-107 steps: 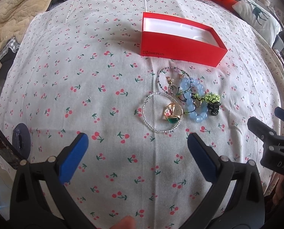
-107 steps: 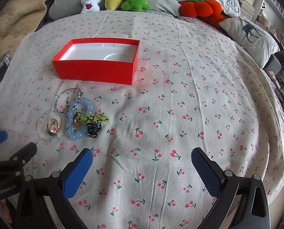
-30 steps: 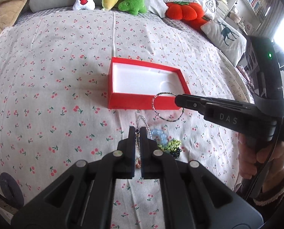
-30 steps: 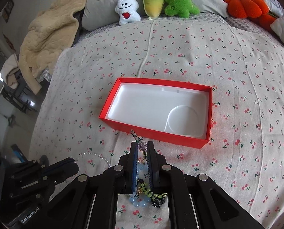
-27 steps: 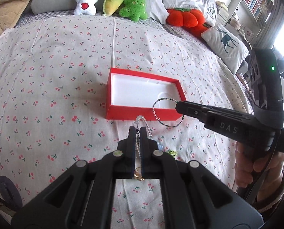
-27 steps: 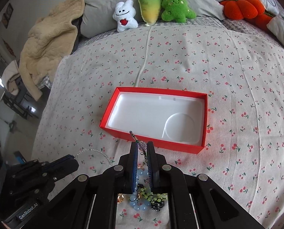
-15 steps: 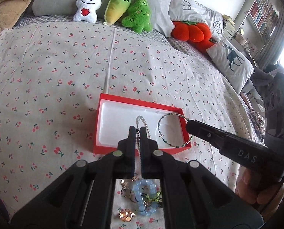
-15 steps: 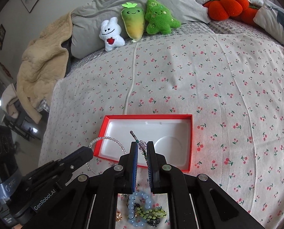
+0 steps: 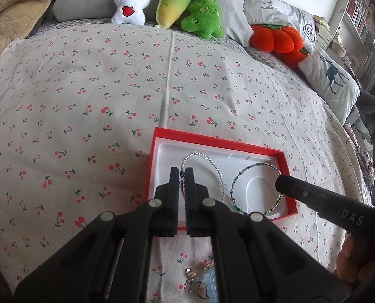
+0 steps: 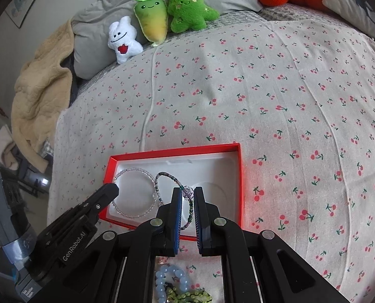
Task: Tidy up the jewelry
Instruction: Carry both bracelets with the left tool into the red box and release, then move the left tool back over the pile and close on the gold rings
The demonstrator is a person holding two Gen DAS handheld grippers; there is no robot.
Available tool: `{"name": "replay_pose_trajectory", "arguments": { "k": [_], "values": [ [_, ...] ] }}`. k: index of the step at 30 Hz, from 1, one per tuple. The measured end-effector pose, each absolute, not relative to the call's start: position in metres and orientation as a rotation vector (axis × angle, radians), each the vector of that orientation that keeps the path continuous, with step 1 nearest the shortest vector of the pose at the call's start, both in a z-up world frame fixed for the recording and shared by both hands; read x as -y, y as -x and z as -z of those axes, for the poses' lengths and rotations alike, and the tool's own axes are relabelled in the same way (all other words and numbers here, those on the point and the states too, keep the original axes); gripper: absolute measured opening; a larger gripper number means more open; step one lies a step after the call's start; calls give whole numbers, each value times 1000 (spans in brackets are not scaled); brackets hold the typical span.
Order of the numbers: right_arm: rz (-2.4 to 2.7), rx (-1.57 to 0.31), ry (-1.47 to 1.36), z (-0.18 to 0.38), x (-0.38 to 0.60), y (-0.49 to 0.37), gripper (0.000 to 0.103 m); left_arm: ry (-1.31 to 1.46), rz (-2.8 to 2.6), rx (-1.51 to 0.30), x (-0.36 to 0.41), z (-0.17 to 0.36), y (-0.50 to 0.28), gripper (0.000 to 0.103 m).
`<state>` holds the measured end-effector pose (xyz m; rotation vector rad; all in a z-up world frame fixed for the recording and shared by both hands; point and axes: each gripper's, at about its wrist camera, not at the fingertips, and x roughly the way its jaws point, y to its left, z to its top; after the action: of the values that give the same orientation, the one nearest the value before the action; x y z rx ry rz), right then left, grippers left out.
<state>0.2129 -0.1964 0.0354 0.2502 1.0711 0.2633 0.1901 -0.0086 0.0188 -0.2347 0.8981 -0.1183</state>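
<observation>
Red box on cherry-print bed; left gripper clamped on clear bracelet, right gripper clamped on dark bracelet, both hanging above white insert. Risk: loops overlapping, likely tangling on release or snagging a pad.

A box sits on the bed, open side up. Over its tray, two bracelets hang side by side: the clear one to the left, pinched in the left gripper, the dark one to the right, pinched in the right gripper. Nearer than the box, more jewelry lies on the bedspread, partly hidden by the grippers. At the far end three plush toys lean in a row against a pillow, with a blanket to their left and cushions to their right.
</observation>
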Motion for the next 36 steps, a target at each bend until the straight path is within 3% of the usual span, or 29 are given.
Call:
{"name": "replay_pose_trajectory", "arguments": {
  "k": [5,7,10,15,16,17,19,36],
  "values": [
    [-241,-1030,-171,-40,195,-211,12,197,110,-908,11,-22,-191,7],
    [-236,-1015,-136,-47,195,-208,14,196,115,-903,11,-27,-189,26],
    [-227,-993,-107,-57,199,-200,16,171,121,-881,12,-38,-179,46],
    [-217,-993,-59,-65,206,-182,24,106,97,-917,17,-48,-163,69],
    [-215,-993,-54,-65,208,-178,33,97,91,-921,17,-50,-159,72],
    [-215,-992,-53,-66,210,-174,56,91,85,-927,17,-51,-155,74],
    [-215,-976,-54,-69,215,-164,74,93,73,-941,16,-51,-146,81],
    [-226,-1056,21,-59,221,-105,80,31,39,-1082,7,-27,-86,85]
  ]
}}
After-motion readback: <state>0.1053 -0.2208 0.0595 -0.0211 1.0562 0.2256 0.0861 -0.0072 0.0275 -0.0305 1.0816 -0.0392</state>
